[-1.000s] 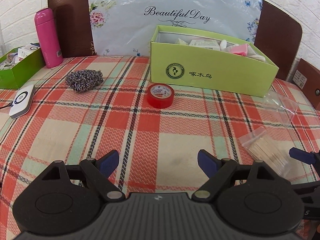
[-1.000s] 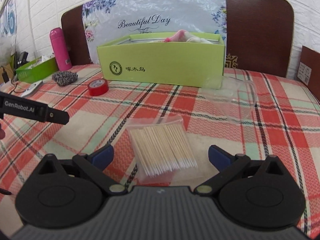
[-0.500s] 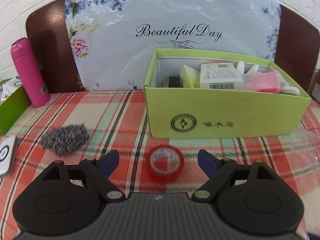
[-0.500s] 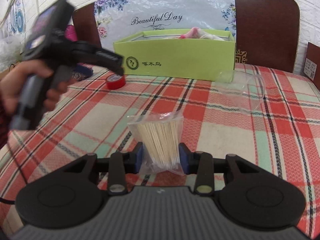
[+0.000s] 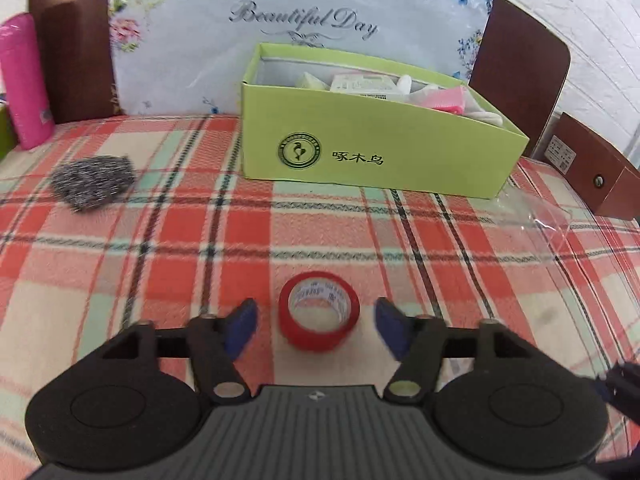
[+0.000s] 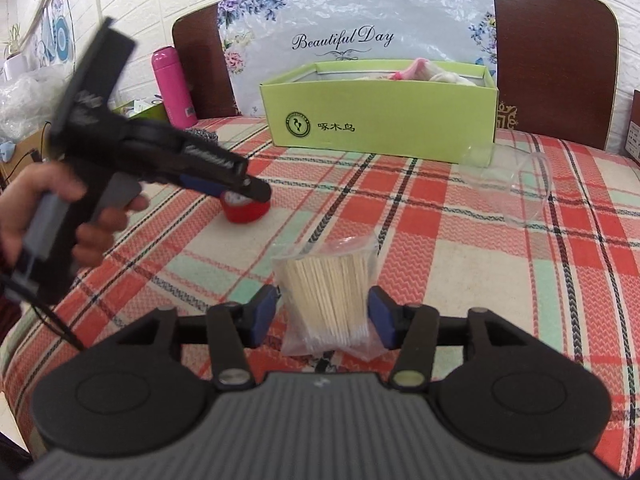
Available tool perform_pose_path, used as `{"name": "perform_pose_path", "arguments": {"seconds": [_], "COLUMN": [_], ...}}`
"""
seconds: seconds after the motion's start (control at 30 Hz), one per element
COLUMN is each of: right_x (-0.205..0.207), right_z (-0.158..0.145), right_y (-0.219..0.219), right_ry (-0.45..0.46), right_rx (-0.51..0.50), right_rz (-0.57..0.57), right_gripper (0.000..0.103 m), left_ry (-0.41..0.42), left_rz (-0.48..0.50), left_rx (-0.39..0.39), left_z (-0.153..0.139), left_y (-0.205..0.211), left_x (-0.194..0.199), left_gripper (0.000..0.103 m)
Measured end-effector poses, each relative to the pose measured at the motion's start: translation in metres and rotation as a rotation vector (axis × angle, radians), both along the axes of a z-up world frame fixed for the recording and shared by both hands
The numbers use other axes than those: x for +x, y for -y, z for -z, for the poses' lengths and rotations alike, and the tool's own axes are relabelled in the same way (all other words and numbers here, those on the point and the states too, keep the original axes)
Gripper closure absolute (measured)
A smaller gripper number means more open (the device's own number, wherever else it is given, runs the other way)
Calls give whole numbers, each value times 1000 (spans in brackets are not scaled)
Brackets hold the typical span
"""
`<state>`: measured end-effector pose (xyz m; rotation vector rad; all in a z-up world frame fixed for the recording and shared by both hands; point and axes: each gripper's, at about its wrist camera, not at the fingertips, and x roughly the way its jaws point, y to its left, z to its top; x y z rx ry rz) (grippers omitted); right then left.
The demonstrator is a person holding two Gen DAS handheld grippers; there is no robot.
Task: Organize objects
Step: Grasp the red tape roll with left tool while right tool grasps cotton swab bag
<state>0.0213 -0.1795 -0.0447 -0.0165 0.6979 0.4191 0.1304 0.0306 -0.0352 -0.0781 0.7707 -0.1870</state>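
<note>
Left wrist view: left gripper [image 5: 316,326] straddles the red tape roll [image 5: 319,312], which lies flat on the plaid tablecloth [image 5: 160,248] in front of the green box [image 5: 376,152]. Jaws have just been closing, but there's a visible gap on both sides between the blue pads [image 5: 240,326] and the roll, so no grip yet. The steel scourer [image 5: 93,182] sits on the cloth, left of the green box and well apart from it. The pink bottle [image 5: 24,80] stands upright further left of the box, beyond the scourer. The box is open-topped and holds a white carton and pink and white items, too blurred to name.

Right wrist view: right gripper [image 6: 325,316] has the clear bag of cotton swabs [image 6: 330,300] between its pads, in front of the green box [image 6: 380,118] and well apart from it. Its jaws have just been opening a bit; left pad touches the bag's edge, right pad looks just off it, can't tell if it's really pinched. A clear plastic piece [image 6: 516,184] lies near the box's right front corner. The person's hand [image 6: 56,216] holds the left gripper's handle, its tip over the tape.
</note>
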Motion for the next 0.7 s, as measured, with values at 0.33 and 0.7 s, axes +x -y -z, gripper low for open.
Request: {"name": "perform_pose_path", "arguments": {"seconds": [0.33, 0.7], "right_x": [-1, 10], "right_z": [5, 7], "right_y": [2, -9], "right_ry": [-17, -14], "right_rx": [-10, -34], "right_rz": [16, -12], "right_gripper": [49, 49], "left_ry": [13, -17], "left_rz": [-29, -17], "left_rx": [46, 36], "left_z": [2, 9], "left_y": [10, 14], "left_x": [12, 22], "left_gripper": [25, 41]}}
